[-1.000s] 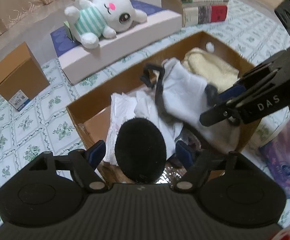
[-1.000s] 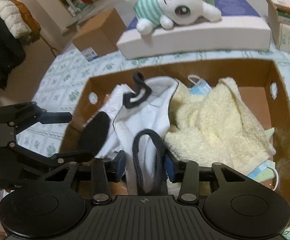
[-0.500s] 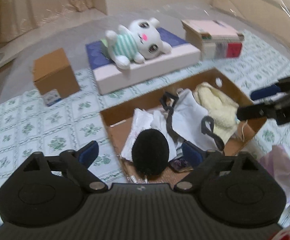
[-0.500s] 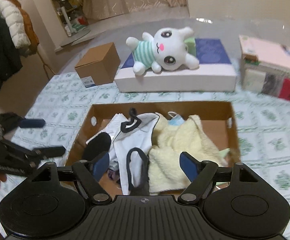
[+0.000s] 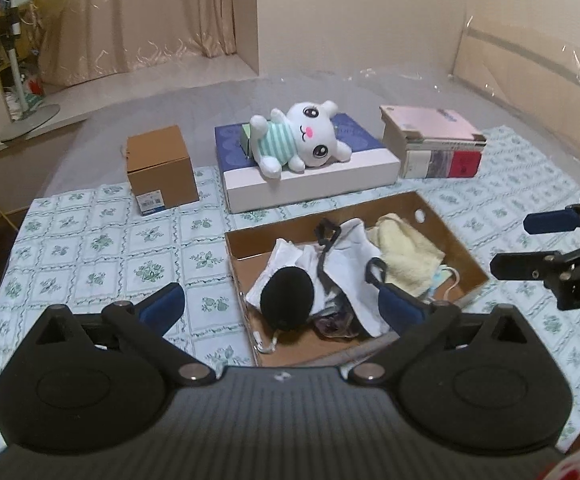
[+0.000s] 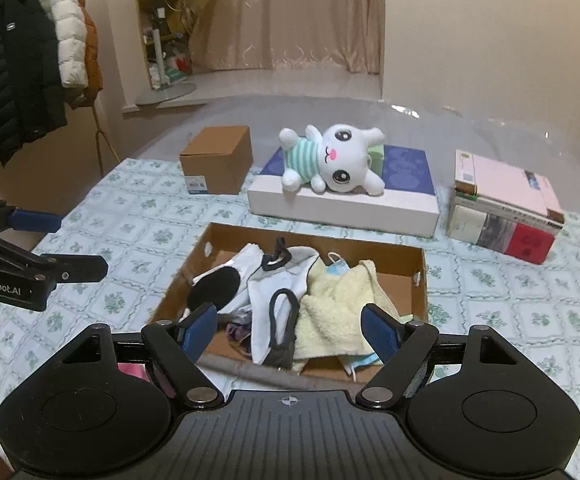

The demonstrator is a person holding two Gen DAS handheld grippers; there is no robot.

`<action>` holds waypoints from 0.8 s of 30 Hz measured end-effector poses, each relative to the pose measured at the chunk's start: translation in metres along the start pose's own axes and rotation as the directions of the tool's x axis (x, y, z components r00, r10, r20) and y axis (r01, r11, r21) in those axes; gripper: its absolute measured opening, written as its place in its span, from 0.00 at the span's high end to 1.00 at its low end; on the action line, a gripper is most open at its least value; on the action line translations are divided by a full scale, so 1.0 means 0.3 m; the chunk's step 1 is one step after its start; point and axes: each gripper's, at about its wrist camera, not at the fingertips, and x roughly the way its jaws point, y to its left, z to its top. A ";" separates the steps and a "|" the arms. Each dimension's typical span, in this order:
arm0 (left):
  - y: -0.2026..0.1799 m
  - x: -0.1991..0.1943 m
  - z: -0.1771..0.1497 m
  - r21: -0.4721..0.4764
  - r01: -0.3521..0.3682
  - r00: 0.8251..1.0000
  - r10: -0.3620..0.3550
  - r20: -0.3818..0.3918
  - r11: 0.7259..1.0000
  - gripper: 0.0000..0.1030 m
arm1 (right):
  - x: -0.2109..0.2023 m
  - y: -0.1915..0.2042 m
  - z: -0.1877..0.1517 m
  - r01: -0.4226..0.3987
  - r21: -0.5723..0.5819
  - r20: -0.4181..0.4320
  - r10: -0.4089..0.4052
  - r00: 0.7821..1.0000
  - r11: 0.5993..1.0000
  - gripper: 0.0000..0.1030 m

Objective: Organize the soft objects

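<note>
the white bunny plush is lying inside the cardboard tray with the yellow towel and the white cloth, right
Not quite. The bunny plush lies on the flat white box behind the cardboard tray, as the right wrist view shows. The yellow towel and white cloth are in the tray.

This is a home, most likely a living room or a bedroom. Long beige curtains (image 6: pixel 290 20) hang down to the floor at the back. Winter jackets (image 6: pixel 22 60) hang on a rack beside the wall. A flowered tablecloth (image 5: pixel 90 248) covers the counter, and a plush rabbit (image 5: pixel 301 140) lies on a flat box (image 5: pixel 309 184). A stack of books (image 6: pixel 505 208) stands near it.
</note>
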 end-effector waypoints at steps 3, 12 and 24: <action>-0.021 -0.070 -0.026 -0.017 -0.006 1.000 0.006 0.020 1.000 0.01 | -0.072 0.017 -0.023 0.004 -0.009 0.024 -0.003 1.000 1.000 0.23; -0.110 -0.258 -0.121 -0.047 -0.038 0.995 0.042 0.086 0.998 0.01 | -0.254 0.031 -0.129 -0.025 0.041 0.061 0.023 0.998 0.999 0.23; -0.211 -0.438 -0.280 -0.133 0.012 0.987 0.010 0.162 0.991 0.01 | -0.431 0.020 -0.303 -0.035 0.143 0.134 0.015 0.991 0.989 0.23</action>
